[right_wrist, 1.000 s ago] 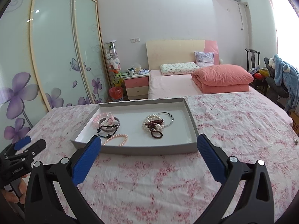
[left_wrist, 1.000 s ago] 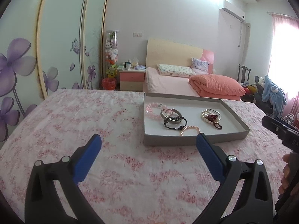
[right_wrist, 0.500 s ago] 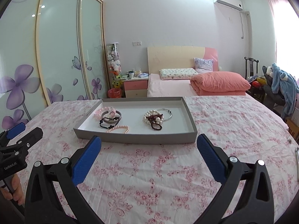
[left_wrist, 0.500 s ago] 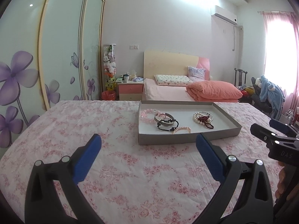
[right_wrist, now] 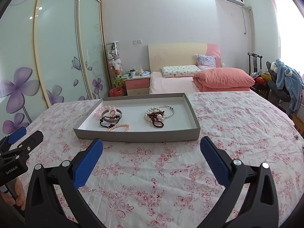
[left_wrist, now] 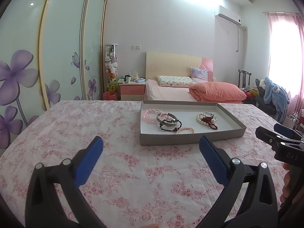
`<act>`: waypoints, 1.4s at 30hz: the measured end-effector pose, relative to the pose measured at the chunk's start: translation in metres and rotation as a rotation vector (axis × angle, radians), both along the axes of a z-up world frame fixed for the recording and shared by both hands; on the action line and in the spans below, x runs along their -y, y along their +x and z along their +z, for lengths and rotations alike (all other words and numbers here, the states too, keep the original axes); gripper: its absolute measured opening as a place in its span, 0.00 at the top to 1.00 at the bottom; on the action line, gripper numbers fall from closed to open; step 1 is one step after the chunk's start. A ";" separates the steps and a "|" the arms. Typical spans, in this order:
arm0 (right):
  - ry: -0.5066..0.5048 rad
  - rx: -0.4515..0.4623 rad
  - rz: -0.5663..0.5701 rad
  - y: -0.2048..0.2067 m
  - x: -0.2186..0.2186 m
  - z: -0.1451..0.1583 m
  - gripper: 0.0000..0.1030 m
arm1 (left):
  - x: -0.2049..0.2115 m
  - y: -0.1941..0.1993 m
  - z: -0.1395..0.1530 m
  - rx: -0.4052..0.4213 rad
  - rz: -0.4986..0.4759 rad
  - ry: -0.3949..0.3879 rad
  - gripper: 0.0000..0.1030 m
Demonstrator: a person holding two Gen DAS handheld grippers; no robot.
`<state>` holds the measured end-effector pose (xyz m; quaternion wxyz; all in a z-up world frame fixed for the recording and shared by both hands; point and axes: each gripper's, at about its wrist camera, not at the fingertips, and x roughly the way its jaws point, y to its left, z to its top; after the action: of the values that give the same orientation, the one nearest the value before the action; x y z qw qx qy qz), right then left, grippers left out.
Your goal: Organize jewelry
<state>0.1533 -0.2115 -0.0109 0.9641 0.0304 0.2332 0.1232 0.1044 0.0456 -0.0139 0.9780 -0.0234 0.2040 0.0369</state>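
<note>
I have both tools hanging back from the work: my left gripper (left_wrist: 151,146) is spread wide with nothing between its blue pads, and my right gripper (right_wrist: 151,148) is spread just as wide and equally empty, each short of the near wall of the grey cardboard tray (right_wrist: 136,134) that holds all the jewelry. Inside the tray, toward its left end, a pink bead bracelet (right_wrist: 98,112), a silver cuff bangle (right_wrist: 111,115), a black bead bracelet (right_wrist: 109,122) and a small pink pearl bracelet (right_wrist: 119,127) lie overlapped; toward the tray's middle, a white pearl bracelet (right_wrist: 150,113), a dark red bead strand (right_wrist: 156,120) and a thin silver bangle (right_wrist: 169,111) are piled together. I judge all of it light. The beaded pieces will be limp and will drape and swing from a pinch, and their round beads may roll out of the pads, so I would nip across the strand where it lies free of its neighbours. The two metal pieces look stiff and slick; I would take them across the band. The overlaps mean one lift may drag a second piece along. The tray itself looks thin and light and may slide. It rests on a pink floral tablecloth (right_wrist: 237,125), slightly creased and soft enough to bunch. Beyond the tray stand a bed (right_wrist: 171,79) with a folded salmon quilt (right_wrist: 224,79) and a pink nightstand (right_wrist: 137,85); left of the tray runs a wardrobe (right_wrist: 57,53) with purple flower doors.
</note>
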 end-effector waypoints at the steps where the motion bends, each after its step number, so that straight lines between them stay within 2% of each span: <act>1: 0.001 -0.001 0.001 0.000 0.000 0.000 0.02 | -0.001 0.000 0.000 0.000 0.002 0.001 0.04; 42: 0.003 -0.012 0.002 0.001 -0.004 -0.002 0.02 | -0.006 0.008 -0.008 -0.020 0.018 0.005 0.04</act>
<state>0.1545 -0.2071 -0.0131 0.9626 0.0324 0.2385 0.1246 0.1120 0.0518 -0.0215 0.9756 -0.0224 0.2134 0.0466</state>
